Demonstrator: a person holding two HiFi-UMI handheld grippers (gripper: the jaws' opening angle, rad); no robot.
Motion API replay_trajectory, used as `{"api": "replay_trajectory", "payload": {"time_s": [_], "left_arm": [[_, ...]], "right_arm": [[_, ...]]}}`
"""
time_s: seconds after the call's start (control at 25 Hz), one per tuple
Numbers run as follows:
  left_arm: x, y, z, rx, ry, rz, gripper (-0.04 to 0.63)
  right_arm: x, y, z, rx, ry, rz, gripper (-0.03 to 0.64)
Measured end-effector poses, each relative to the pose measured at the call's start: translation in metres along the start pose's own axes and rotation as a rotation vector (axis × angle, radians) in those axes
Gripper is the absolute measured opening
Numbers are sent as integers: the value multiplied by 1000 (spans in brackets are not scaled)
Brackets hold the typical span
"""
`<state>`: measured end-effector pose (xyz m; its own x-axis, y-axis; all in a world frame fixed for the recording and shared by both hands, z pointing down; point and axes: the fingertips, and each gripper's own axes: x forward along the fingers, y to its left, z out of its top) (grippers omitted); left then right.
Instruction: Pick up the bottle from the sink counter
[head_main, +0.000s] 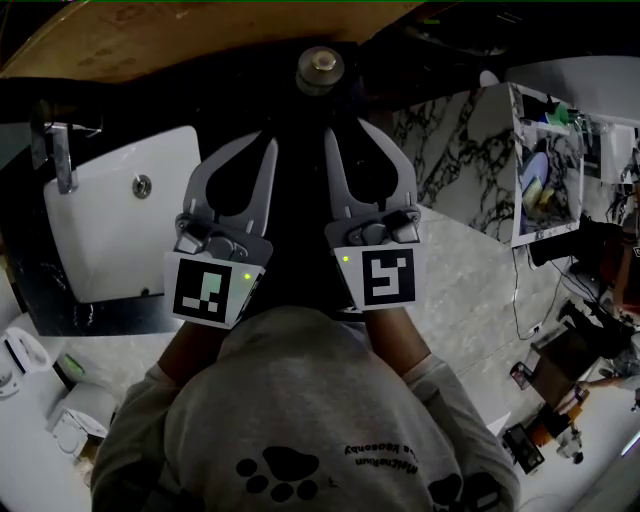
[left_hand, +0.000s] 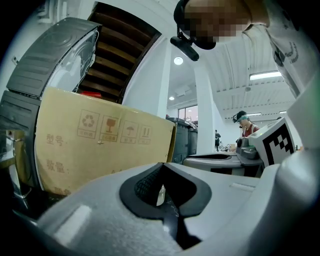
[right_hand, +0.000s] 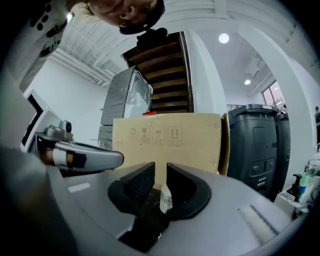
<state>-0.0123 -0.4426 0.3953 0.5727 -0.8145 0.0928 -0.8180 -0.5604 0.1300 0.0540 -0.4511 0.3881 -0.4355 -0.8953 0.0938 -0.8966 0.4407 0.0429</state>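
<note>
The bottle (head_main: 322, 68) stands upright on the dark sink counter (head_main: 240, 100), seen from above as a round cap. It is ahead of both grippers and roughly between their lines. The left gripper (head_main: 268, 137) points at it from short of it, tips together and empty. In the left gripper view the left gripper (left_hand: 162, 165) has the pale bottle (left_hand: 160, 196) showing beyond its jaws. The right gripper (head_main: 346, 126) lies beside the left. In its own view the right gripper (right_hand: 160, 172) has a narrow gap between its pads, with the bottle (right_hand: 166, 198) ahead of it and not gripped.
A white sink basin (head_main: 120, 220) with a faucet (head_main: 60, 150) lies left of the grippers. A cardboard box (head_main: 200, 35) stands behind the bottle. Dark bins (right_hand: 260, 145) stand at the right, and a person (left_hand: 245, 125) is far off.
</note>
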Motion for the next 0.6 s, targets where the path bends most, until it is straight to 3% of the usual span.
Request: {"api": "replay_trajectory", "payload": {"time_s": [0.6], "left_arm": [[26, 17, -27, -43, 41, 18, 2]], "right_arm": [[45, -14, -44, 9, 88, 41, 217]]}}
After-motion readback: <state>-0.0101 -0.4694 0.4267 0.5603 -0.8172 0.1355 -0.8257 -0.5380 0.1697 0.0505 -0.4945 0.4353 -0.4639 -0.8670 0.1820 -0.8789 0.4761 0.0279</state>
